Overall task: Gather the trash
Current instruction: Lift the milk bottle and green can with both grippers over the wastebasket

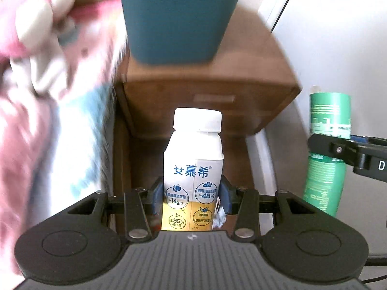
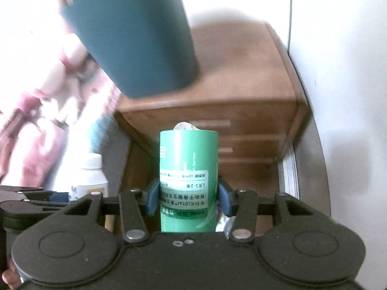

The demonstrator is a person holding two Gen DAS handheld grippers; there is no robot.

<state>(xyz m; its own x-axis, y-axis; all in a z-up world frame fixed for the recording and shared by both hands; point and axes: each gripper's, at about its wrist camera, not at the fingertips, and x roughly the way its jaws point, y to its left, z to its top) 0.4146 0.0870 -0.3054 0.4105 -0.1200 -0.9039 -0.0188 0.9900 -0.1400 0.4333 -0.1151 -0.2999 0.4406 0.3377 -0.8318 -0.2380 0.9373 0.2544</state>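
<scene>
Left gripper [image 1: 191, 197] clamped on white yogurt bottle [image 1: 193, 166], bottom centre of frame, upright. Right gripper [image 2: 187, 197] clamped on green can [image 2: 188, 169], bottom centre, label upside down. Teal bin [image 1: 179, 17] top centre, on wooden nightstand [image 1: 208, 91]. Pink blanket [image 1: 31, 120] blurred at left.

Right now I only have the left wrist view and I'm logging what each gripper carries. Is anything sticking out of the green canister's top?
Observer: Yes. The right wrist view shows a silvery foil piece poking from the green canister.
Operator: Is the right gripper really clamped on it?
Observer: Yes, the right gripper has a blue pad pressed on each side.
Operator: Any readable label?
Observer: A white sticker faces that camera, its print upside down.
</scene>
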